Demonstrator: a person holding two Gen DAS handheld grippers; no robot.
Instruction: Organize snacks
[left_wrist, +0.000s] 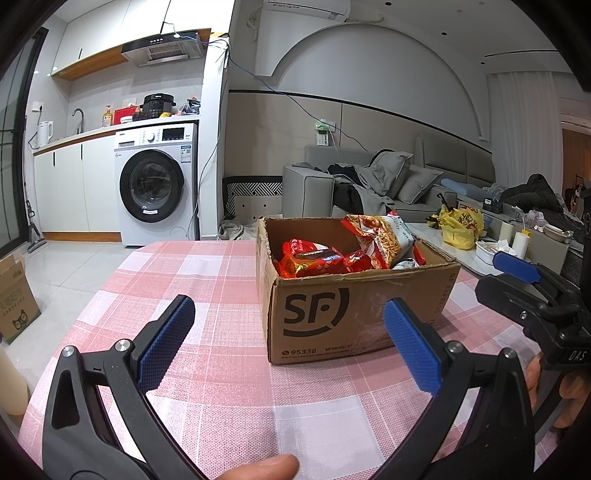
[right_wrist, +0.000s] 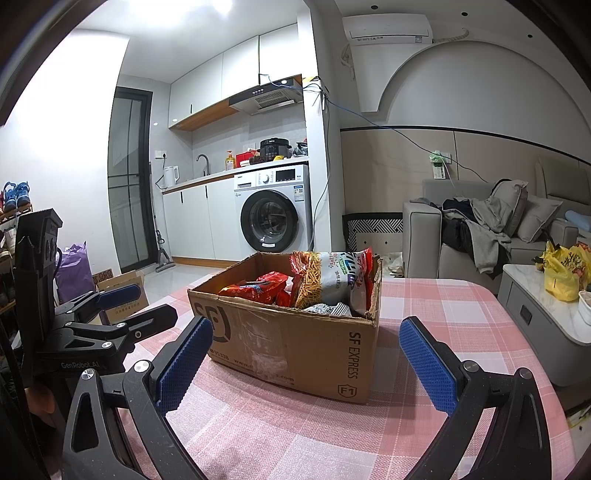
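Table (left_wrist: 221, 406) under pink checked cloth carried one open cardboard box (left_wrist: 354, 317), near its middle. Snack bags (left_wrist: 314, 260) already lay inside, a noodle-snack bag (right_wrist: 328, 277) propped upright. No snacks visible on the cloth; task judged nearly done. Left gripper (left_wrist: 288, 339) and right gripper (right_wrist: 306, 365) both gaped wide, empty, short of the box.

A white washing machine (left_wrist: 157, 184) stands under a kitchen counter; a grey sofa (right_wrist: 491, 229) holds crumpled clothes, beside a yellow bag (right_wrist: 563, 273).
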